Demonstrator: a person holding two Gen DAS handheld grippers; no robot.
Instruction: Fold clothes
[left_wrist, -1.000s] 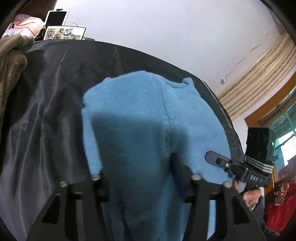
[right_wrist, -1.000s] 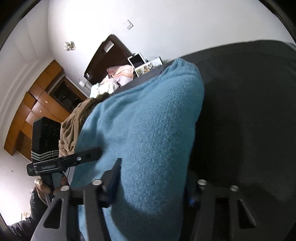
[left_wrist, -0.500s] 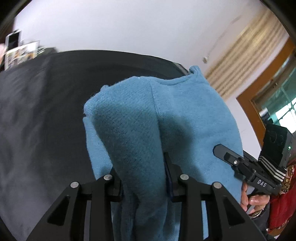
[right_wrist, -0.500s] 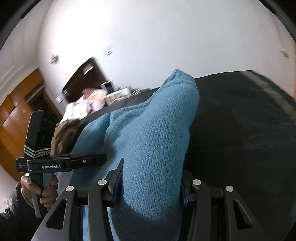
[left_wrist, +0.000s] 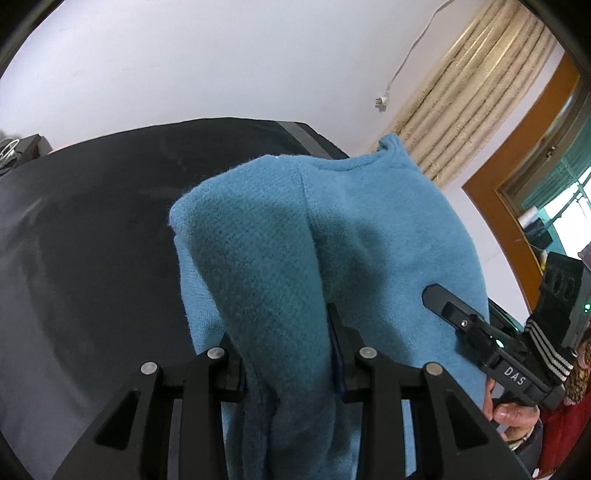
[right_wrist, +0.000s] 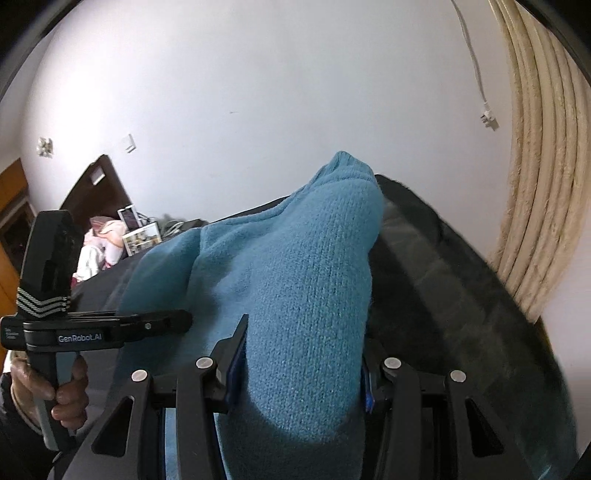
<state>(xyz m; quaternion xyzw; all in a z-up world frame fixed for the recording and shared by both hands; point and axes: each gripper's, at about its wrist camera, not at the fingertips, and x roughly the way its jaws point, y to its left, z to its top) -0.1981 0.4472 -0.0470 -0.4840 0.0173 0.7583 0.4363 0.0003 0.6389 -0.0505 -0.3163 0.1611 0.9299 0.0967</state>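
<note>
You could read "DAS" in white on the black body of the right gripper (left_wrist: 436, 295), and "GenRobot.AI" in white along the side of the left gripper (right_wrist: 184, 319), above its handle.

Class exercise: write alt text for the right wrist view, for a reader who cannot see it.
The right claw grips a bunched blue knitted sweater above a black cloth surface. At left, a hand holds the left claw; a white wall is behind.
</note>
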